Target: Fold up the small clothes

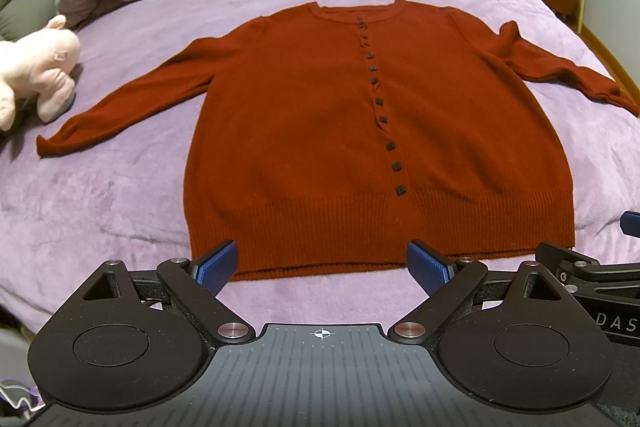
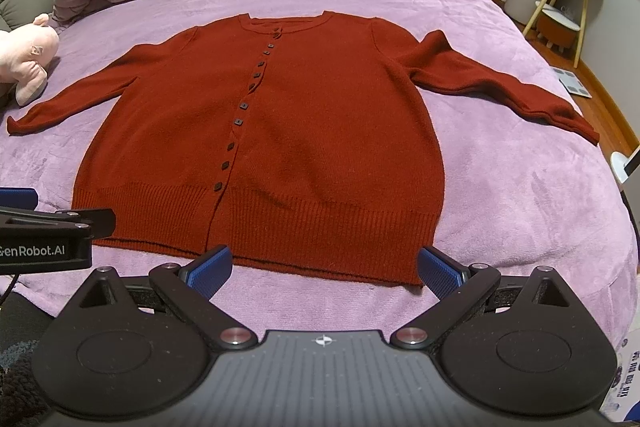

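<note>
Both grippers, left (image 1: pixel 322 267) and right (image 2: pixel 325 269), hung open, empty; your rust-red knit cardigan (image 1: pixel 320 131) looked floppy, so pinch the ribbed hem (image 2: pixel 280 227) corners.

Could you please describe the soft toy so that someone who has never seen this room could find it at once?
Start at the big bed under its purple cover. The red cardigan lies flat in the middle; beyond the end of one outstretched sleeve, near the grey headboard, lies the soft toy. It is the only pale pink, plush thing there.

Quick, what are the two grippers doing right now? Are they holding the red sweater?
Left hand-held gripper: open, holding nothing, just short of the sweater hem.
Right hand-held gripper: open, holding nothing.
</note>
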Demonstrator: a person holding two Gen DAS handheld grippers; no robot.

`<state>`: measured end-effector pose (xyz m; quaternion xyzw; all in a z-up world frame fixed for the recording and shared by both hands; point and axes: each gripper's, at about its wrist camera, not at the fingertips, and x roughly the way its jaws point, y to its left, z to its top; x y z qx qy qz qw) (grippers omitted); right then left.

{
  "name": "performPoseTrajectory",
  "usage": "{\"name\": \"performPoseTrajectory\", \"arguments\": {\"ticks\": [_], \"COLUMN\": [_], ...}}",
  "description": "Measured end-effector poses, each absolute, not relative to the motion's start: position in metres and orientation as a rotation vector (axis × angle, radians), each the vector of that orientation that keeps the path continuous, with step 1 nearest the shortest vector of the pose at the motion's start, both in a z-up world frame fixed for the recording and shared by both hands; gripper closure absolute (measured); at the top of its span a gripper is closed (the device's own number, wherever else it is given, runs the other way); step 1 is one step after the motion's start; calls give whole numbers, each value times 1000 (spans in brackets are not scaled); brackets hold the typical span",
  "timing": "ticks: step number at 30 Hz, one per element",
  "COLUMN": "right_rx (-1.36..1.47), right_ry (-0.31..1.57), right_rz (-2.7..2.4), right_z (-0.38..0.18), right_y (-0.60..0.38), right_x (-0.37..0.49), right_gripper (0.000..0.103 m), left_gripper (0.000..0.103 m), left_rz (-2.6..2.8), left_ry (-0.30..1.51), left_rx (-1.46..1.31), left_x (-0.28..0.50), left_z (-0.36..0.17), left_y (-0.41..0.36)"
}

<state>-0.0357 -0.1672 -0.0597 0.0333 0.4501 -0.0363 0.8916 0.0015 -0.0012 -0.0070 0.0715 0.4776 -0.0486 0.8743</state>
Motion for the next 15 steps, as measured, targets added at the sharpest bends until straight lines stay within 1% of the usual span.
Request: {"name": "performPoseTrajectory", "arguments": {"ticks": [15], "right_rx": [68], "right_ry": [936], "right_rz": [-75], "right_z": [-59], "right_y": [-167], "right_x": [-35], "right_gripper": [4], "left_gripper": [8], "left_rz": [-102], "left_ry": [1010], "left_rx": [145], "left_x": [3], "left_z": [-9], "left_y": [-1]}}
